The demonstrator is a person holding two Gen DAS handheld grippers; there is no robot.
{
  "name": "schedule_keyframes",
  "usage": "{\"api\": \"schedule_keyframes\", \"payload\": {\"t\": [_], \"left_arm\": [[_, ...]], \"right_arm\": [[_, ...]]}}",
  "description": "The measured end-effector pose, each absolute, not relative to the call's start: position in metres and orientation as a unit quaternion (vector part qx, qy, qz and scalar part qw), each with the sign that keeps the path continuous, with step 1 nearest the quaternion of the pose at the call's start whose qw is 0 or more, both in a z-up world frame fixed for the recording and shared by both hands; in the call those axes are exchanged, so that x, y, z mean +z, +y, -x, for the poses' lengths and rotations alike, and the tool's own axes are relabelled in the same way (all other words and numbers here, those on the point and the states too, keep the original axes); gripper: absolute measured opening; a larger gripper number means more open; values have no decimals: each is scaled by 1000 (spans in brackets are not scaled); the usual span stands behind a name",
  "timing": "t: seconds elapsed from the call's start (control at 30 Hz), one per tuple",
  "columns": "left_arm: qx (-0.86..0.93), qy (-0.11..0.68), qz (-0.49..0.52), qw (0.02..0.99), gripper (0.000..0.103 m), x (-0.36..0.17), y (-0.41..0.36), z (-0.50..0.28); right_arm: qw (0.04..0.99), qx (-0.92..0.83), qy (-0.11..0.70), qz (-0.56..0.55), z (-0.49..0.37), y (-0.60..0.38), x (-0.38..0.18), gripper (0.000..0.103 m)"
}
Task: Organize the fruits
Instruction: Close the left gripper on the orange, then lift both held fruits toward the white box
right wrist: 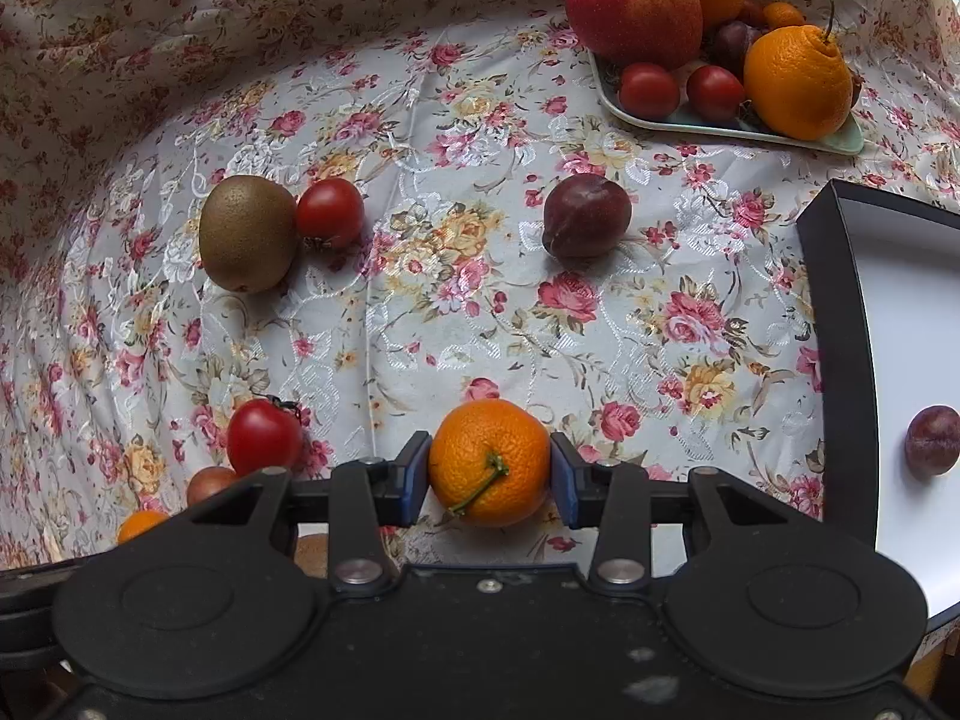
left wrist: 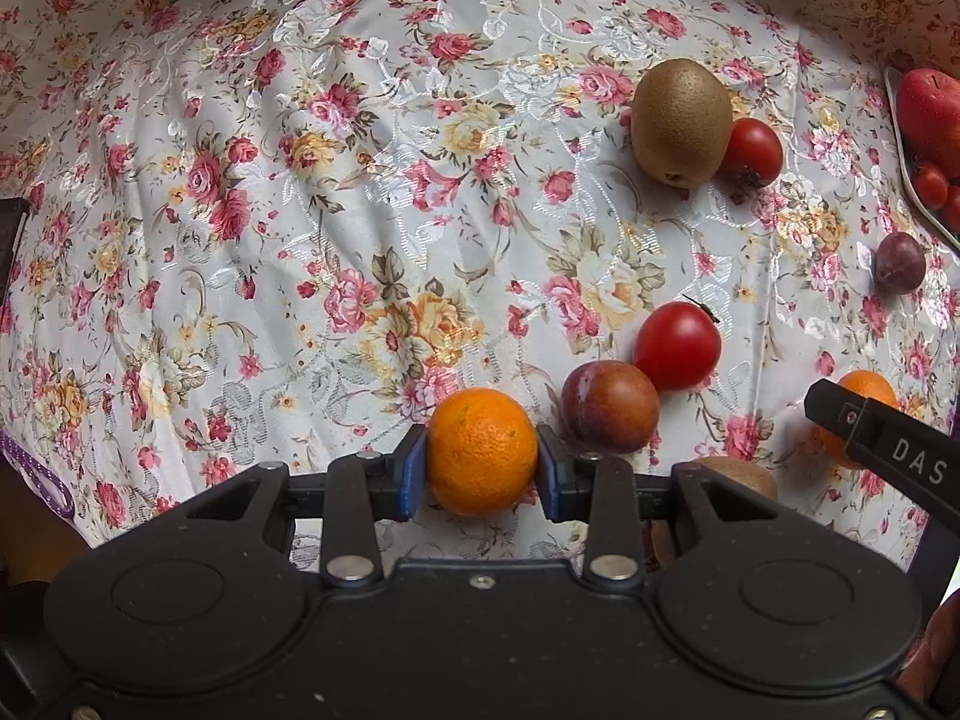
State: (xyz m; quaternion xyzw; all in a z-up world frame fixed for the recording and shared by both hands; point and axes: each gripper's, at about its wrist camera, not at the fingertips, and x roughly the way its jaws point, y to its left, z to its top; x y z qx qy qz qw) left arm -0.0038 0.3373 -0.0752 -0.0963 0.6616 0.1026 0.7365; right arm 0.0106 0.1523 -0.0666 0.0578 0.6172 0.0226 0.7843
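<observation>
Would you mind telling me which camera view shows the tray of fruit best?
The right wrist view: the tray appears almost whole at top right, holding an apple, oranges and small tomatoes. The left wrist view catches only its rim at the right edge.

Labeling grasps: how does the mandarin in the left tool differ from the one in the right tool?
The left tool's mandarin shows bare peel with no stem; the right tool's mandarin shows a green stem facing the camera. The left one sits beside a plum; the right one has bare cloth around it. Both are orange and sit between blue pads.
</observation>
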Motion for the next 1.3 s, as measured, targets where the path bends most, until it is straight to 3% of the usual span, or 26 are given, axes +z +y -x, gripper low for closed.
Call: {"api": "schedule_keyframes", "payload": {"t": [0.53,1.3], "left_arm": [[108,584,56,803,45,-15,299,-14],[-51,582,-20,811,45,-3,115,-12]], "right_arm": [[814,19,566,-131,-2,94,-21,43],[825,-160,508,-187,33,-93,-2,43]]}}
